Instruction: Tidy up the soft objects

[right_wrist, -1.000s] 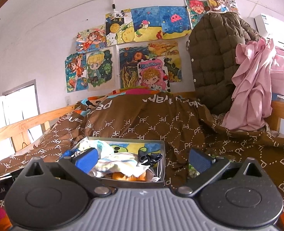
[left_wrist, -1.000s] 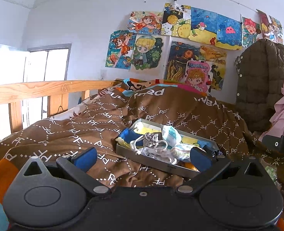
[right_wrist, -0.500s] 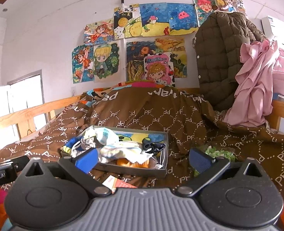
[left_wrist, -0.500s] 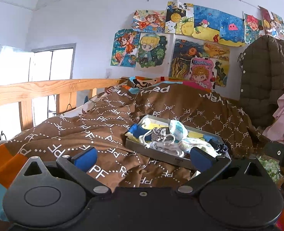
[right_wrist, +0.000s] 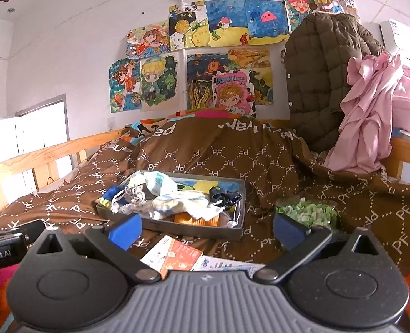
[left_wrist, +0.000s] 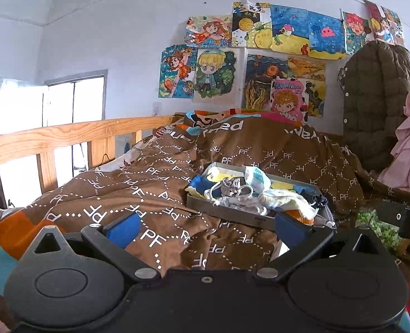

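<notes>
Fingers of the left gripper and right gripper stand spread wide, both empty, above the brown quilt. Leaflets lie nearest. Beyond, a grey tray holds heaped soft items; a green fluffy item lies just right of it.

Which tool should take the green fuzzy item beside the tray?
Right, probably. The green fuzzy item lies just ahead of the right tool, near its right finger. The left tool sees it far right. Both are open, empty.
</notes>
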`<state>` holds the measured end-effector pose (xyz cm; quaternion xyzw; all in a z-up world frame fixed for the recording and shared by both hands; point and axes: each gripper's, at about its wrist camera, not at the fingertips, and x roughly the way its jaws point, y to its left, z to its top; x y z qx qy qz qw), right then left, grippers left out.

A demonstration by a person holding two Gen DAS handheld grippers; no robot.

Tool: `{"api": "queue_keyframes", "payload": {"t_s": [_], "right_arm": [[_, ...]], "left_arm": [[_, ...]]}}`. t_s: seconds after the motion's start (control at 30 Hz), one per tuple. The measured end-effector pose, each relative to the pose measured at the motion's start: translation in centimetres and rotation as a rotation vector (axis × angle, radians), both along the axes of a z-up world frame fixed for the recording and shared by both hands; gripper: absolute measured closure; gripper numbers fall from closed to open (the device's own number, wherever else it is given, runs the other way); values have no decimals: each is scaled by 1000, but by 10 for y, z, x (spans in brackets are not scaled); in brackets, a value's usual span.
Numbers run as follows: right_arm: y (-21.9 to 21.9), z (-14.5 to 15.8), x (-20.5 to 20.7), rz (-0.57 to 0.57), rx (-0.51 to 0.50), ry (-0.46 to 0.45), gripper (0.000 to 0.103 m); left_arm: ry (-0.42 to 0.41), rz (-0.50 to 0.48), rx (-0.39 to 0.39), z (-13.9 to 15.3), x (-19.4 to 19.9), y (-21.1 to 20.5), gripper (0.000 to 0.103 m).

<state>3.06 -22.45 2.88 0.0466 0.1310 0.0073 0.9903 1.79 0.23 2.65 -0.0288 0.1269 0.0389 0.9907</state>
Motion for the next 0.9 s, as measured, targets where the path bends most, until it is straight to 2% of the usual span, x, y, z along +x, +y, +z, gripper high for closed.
{"api": "queue_keyframes", "payload": {"t_s": [0.4, 0.9], "right_arm": [[-1, -4, -11, 1, 4, 23, 0], [2, -12, 0, 10, -9, 70, 0]], "left_arm": [[-4, -1, 15, -2, -3, -3, 1], [21, 44, 42, -5, 14, -7, 1]]}}
